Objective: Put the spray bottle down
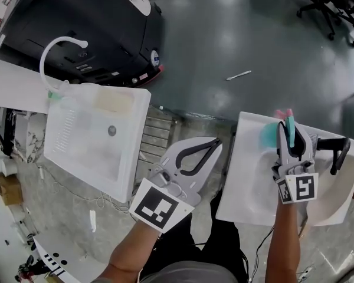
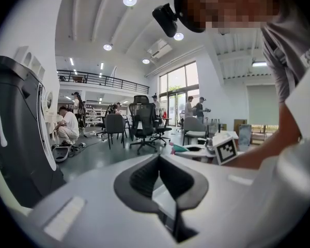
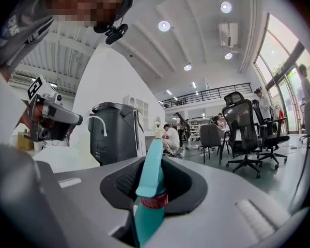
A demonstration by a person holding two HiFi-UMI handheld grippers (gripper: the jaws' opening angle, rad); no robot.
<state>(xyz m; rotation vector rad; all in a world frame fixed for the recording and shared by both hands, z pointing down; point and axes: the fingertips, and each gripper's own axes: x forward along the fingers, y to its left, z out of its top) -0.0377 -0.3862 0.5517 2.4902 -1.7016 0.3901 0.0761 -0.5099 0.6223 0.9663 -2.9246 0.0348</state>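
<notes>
Spray bottle (image 1: 266,134) is gripped in the jaws of the right gripper (image 1: 291,130) above a white sink (image 1: 243,187); the left gripper (image 1: 215,145) is seen alongside, jaws closed on nothing.

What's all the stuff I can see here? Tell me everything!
sink: one, white, left
curved tap: one, white, on sink's far edge
basin: one, white, right
basin tap: one, black, on basin
spray bottle: one, teal, over basin
machine: one, black, top left
office chairs: at least two, black, top right
stick: one, white, on floor
left hand-held gripper: one, grey, shut, empty
right hand-held gripper: one, grey, shut on spray bottle
</notes>
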